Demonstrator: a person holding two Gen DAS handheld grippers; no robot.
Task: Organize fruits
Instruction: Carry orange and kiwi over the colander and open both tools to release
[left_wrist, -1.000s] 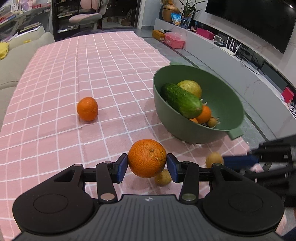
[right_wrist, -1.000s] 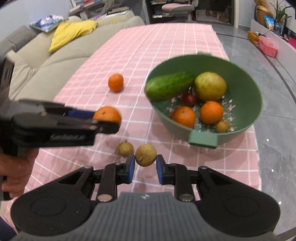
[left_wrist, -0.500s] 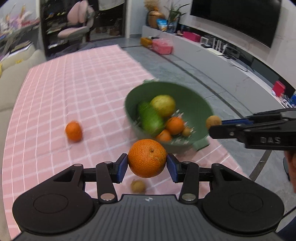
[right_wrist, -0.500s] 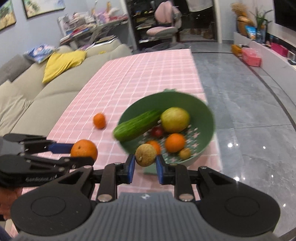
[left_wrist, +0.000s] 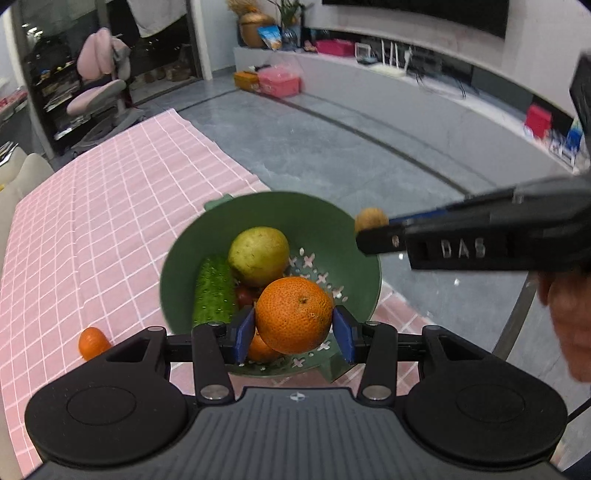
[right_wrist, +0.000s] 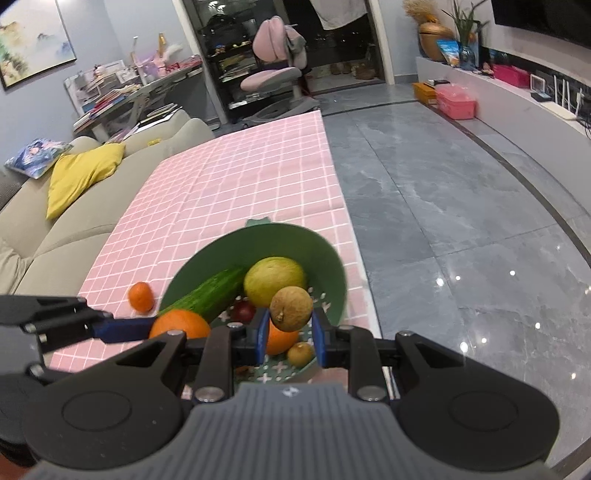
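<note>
Left wrist view: the left gripper (left_wrist: 294, 334) has its jaws closed on an orange (left_wrist: 294, 314), held at its widest girth above the green bowl (left_wrist: 177, 266). The orange is round, pebbled and bright; it is judged firm, moderately heavy and unlikely to slip.

Right wrist view: the right gripper (right_wrist: 288, 332) has its jaws clamped on a small brown fruit (right_wrist: 290, 308) over the bowl's near side. The fruit looks dull and rough-skinned; it is judged light and possibly thin-shelled, so pressure should stay gentle.
</note>
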